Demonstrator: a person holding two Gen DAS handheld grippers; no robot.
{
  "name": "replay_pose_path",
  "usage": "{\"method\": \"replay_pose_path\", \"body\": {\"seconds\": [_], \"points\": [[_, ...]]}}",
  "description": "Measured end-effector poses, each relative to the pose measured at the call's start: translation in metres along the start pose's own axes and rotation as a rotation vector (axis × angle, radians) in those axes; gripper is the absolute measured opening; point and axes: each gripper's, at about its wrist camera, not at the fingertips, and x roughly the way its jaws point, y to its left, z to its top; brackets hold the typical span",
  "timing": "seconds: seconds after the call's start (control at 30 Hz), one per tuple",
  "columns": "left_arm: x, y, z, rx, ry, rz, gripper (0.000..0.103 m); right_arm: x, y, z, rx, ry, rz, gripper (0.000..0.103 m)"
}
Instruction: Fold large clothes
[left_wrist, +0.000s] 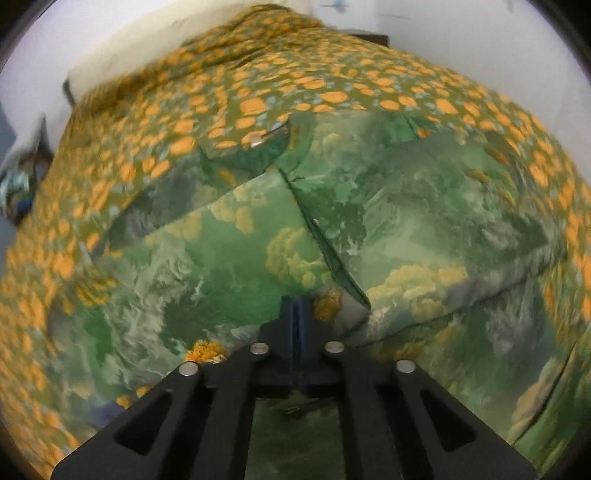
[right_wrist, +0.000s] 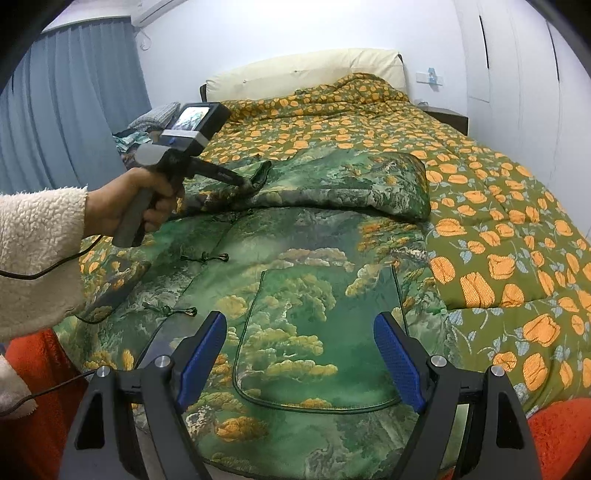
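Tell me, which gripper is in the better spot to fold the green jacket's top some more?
Probably the left gripper. It is shut at the rolled-over top edge of the green jacket, near the collar, seemingly pinching cloth. The right gripper hangs open above the patch pocket at the near end, holding nothing.

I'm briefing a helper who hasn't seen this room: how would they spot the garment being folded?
Start at the bed, covered by an olive quilt printed with orange flowers. On the quilt's near end lies the padded jacket, its top part folded over. Unlike the quilt, it is green with a painted landscape of trees and clouds, knotted cord fasteners and a piped patch pocket.
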Motion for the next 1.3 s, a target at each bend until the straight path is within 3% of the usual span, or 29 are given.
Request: {"method": "replay_pose_path", "body": {"seconds": [0.13,0.2,0.23,0.27,0.43,0.63,0.7,0.73,0.83,0.9,0.97,1.03,1.1,1.17,1.2,1.23,1.27,1.3], "points": [[-0.01,0.016,-0.003,-0.12,-0.02,-0.085,0.005,-0.002,-0.002,0.0,0.011,-0.007,-0.002,0.081],[-0.021,0.019,-0.005,-0.126,-0.029,-0.105,0.045,-0.002,-0.003,-0.001,0.015,-0.006,-0.004,0.081],[-0.028,0.017,-0.007,-0.11,-0.05,-0.107,0.078,-0.001,-0.003,-0.001,0.017,-0.002,-0.003,0.081],[-0.036,0.015,-0.008,-0.083,-0.092,-0.089,0.088,0.0,-0.003,-0.001,0.018,0.001,-0.002,0.081],[-0.019,0.001,-0.001,0.019,-0.061,-0.028,0.082,0.005,-0.001,0.0,0.014,0.013,0.002,0.081],[0.019,-0.011,-0.002,0.023,0.031,-0.015,0.08,0.003,0.0,-0.001,0.007,0.013,-0.003,0.081],[0.02,-0.015,-0.004,0.041,0.026,-0.012,0.042,0.003,-0.001,-0.001,0.013,0.013,-0.003,0.081],[0.019,-0.015,-0.003,0.046,0.026,0.008,0.015,0.003,-0.002,-0.001,0.016,0.014,-0.003,0.081],[-0.01,-0.009,0.003,0.001,-0.069,0.009,0.009,0.004,-0.003,0.0,0.023,0.014,0.001,0.081],[-0.037,-0.014,0.005,0.021,-0.146,-0.016,0.009,0.003,-0.004,0.0,0.024,0.012,0.004,0.081],[-0.062,-0.031,-0.001,0.102,-0.213,-0.068,0.009,0.003,-0.004,0.0,0.022,0.012,0.005,0.081],[-0.055,-0.049,-0.01,0.182,-0.178,-0.066,0.011,0.004,-0.003,0.0,0.021,0.015,0.004,0.081],[-0.022,-0.059,-0.02,0.238,-0.066,-0.043,0.015,0.006,-0.002,0.0,0.023,0.02,0.005,0.081],[0.009,-0.06,-0.03,0.242,0.038,-0.025,0.04,0.006,0.0,0.0,0.018,0.021,0.003,0.081],[0.014,-0.059,-0.035,0.235,0.041,-0.014,0.043,0.005,0.001,-0.001,0.013,0.019,0.001,0.081],[0.012,-0.058,-0.038,0.223,0.02,-0.004,0.053,0.004,0.002,-0.001,0.007,0.015,-0.002,0.081],[0.005,-0.056,-0.039,0.206,0.008,-0.01,0.073,0.002,0.002,-0.002,0.002,0.011,-0.004,0.081],[-0.002,-0.055,-0.04,0.195,-0.001,-0.025,0.079,0.001,0.002,-0.002,-0.002,0.006,-0.006,0.081]]}}
